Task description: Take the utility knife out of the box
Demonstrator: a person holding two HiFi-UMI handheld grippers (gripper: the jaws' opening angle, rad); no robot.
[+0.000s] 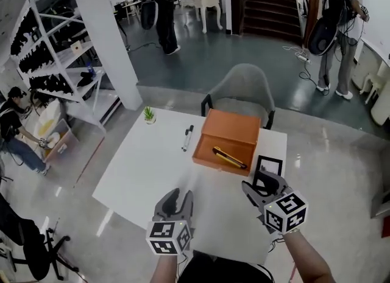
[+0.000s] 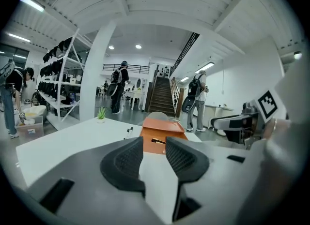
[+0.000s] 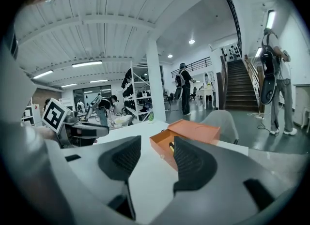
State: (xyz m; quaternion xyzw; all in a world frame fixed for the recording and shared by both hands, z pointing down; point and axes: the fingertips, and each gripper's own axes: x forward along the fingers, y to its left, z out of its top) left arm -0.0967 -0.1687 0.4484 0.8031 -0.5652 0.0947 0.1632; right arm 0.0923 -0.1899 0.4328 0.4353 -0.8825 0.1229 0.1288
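An open orange box sits at the far middle of the white table, its lid tipped back. Inside it lies a yellow and black utility knife, also visible as a dark tip and a sliver behind one jaw. My left gripper hovers over the table's near edge, open and empty. My right gripper hovers to the right, near the box's front right corner, open and empty. Both grippers point toward the box.
A marker pen lies left of the box, and a small potted plant stands at the far left corner. A black-framed card lies right of the box. A grey chair stands behind the table. People stand farther off.
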